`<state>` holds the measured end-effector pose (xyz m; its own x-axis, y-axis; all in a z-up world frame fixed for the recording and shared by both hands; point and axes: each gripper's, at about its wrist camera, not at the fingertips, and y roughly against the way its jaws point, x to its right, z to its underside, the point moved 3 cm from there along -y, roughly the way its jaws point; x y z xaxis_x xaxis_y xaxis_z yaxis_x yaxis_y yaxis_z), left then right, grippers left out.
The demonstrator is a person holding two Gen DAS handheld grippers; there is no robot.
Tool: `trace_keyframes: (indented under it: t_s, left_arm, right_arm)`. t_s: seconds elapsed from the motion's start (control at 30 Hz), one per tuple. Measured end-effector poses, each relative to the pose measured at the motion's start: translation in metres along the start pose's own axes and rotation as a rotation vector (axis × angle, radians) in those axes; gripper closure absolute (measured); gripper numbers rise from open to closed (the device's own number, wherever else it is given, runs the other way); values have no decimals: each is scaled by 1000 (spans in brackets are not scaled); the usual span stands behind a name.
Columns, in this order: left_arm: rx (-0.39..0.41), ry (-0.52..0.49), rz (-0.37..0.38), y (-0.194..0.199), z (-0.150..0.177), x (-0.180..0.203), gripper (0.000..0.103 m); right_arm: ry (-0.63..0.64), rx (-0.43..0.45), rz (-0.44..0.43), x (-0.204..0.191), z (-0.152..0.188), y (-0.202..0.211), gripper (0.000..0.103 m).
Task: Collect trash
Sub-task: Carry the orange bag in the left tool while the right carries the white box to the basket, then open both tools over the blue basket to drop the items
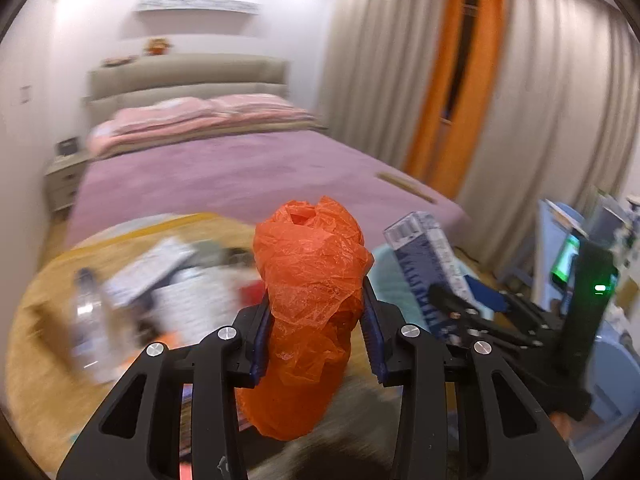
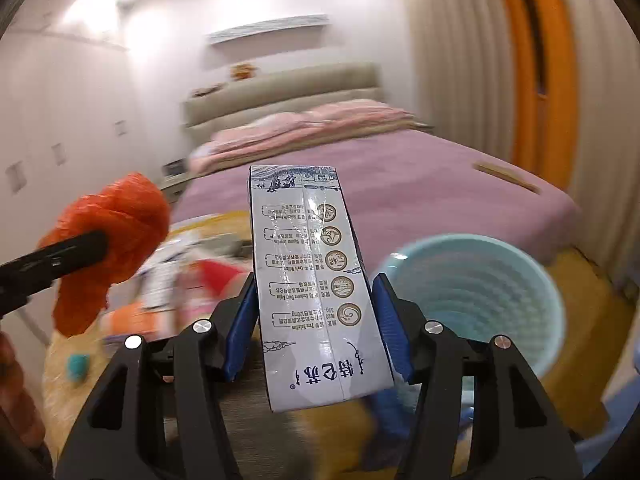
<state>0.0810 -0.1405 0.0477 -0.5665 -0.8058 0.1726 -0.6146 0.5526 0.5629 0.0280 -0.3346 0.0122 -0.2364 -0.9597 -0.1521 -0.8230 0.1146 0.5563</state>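
My left gripper (image 1: 316, 304) is shut on a crumpled orange plastic bag (image 1: 310, 280) and holds it up above a cluttered round yellow rug (image 1: 40, 360). The bag also shows at the left of the right wrist view (image 2: 116, 232). My right gripper (image 2: 314, 296) is shut on a blue and white milk carton (image 2: 312, 280), held up beside the bag; the carton shows in the left wrist view (image 1: 430, 264) too. A light blue bin (image 2: 476, 300) stands open just right of the carton.
A clear plastic bottle (image 1: 90, 316), papers (image 1: 156, 264) and other blurred litter lie on the rug. A bed with a purple cover (image 1: 240, 176) fills the space behind. Beige and orange curtains (image 1: 452, 80) hang at the right. A nightstand (image 1: 64, 176) stands at the left.
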Motion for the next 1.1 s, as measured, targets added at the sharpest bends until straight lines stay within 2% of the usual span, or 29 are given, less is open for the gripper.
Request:
trace_keyframes:
  t_s: [0.13,0.23,0.3,0.43,0.6,0.73,0.87,0.93,1.1]
  left_arm:
    - [-54,-52,69,-54,-8,42,66]
    - [-131,-42,138,-97,-4,61,66]
    - [-190,-40,166,-124,2,68,66]
    - [-333,4,212,-183,24,72,66]
    - [-410,4,211,-216,44,78,65]
    - [-416,23,204,-222,46,74,49]
    - [-363,54,212,-201,36,69,36]
    - [-325,58,212,-184,29,65,33]
    - [-231,65,222,-132,23,55,33]
  right_arm:
    - [-121,-56,131,64,2,-22,50]
    - [-182,-102,191,93,8,-38,50]
    - [-217,-169,232,111,15,-53,50]
    - [-236,-258,269,125,32,-71,50]
    - [-251,-322,283,133,43,-91,49]
    - [-282,-337,272,136,46,-94,48]
    - [-283,-330,266,134,44,-92,47]
    - [-280,-325,254,136,42,-92,47]
    - [-240,-271,188,110,35,-75,47]
